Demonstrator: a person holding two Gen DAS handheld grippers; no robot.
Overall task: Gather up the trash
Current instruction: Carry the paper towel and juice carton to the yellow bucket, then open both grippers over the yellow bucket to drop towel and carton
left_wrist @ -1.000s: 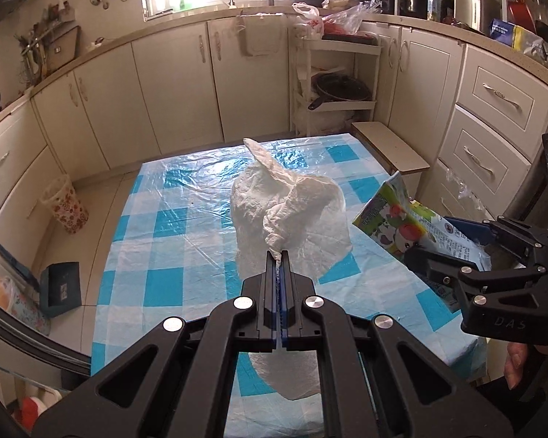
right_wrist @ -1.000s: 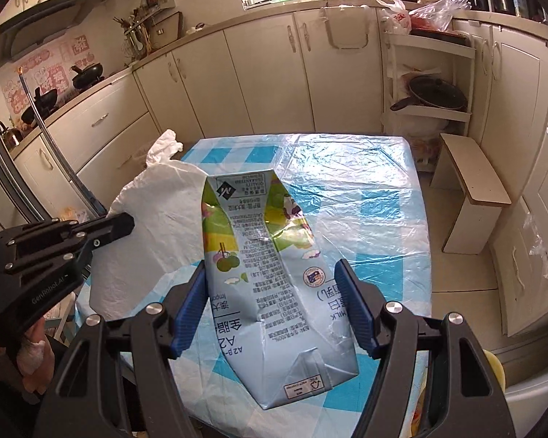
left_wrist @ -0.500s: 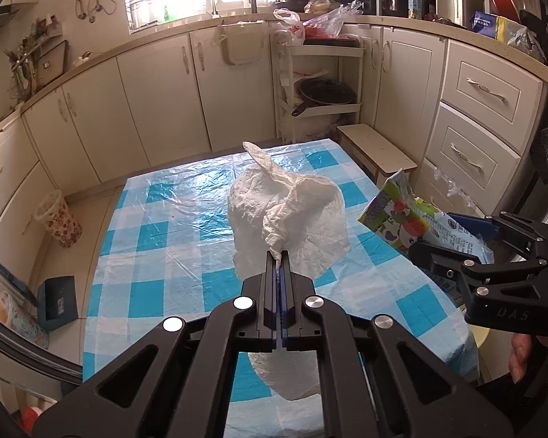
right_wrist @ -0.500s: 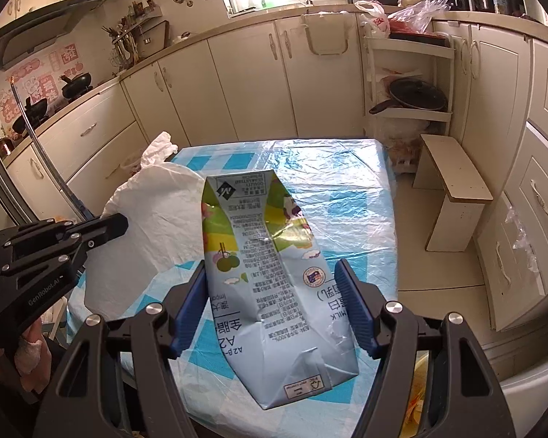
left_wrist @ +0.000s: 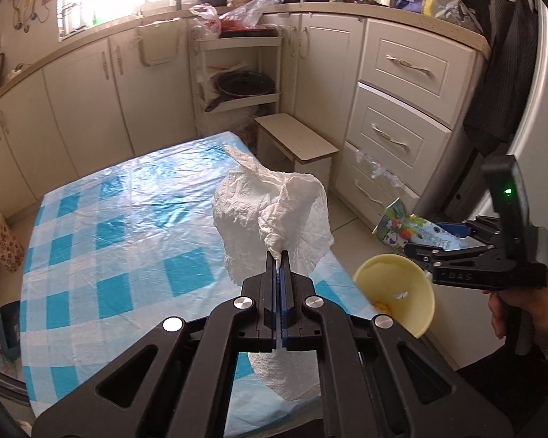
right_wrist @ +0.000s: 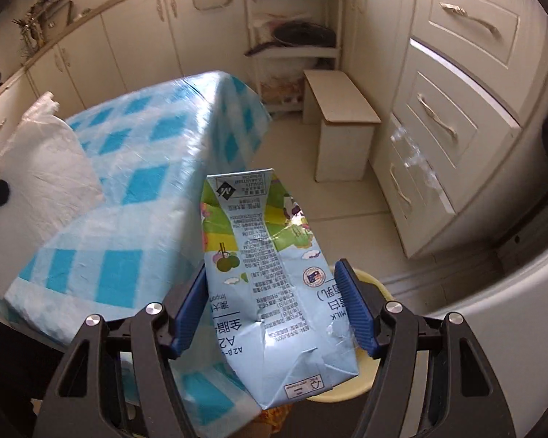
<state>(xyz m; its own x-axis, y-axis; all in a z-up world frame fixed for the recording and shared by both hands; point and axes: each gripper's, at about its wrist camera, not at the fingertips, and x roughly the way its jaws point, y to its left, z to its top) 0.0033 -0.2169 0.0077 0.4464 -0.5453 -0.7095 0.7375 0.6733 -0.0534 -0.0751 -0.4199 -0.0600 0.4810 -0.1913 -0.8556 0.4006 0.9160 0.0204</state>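
My left gripper (left_wrist: 280, 262) is shut on a twisted edge of a white plastic bag (left_wrist: 270, 215), which hangs above the blue checked table (left_wrist: 102, 241). My right gripper (right_wrist: 274, 306) is shut on a flattened milk carton (right_wrist: 263, 270) and holds it above a pale yellow bin (right_wrist: 374, 284) beside the table's right edge. In the left wrist view the right gripper (left_wrist: 456, 241) with the carton (left_wrist: 402, 224) is just above and behind the yellow bin (left_wrist: 394, 292), which holds some scraps. The bag also shows in the right wrist view (right_wrist: 44, 168).
Cream cabinets and drawers (left_wrist: 394, 106) line the walls. A low wooden stool (left_wrist: 296, 138) stands by the table's far right corner, next to an open shelf unit (left_wrist: 237, 73) with a pan. A patterned waste basket (left_wrist: 3, 241) sits on the floor at the left.
Both grippers have swung to the right. The right gripper has carried the carton off the table to above the yellow bin, which has come into view. The bag stays held.
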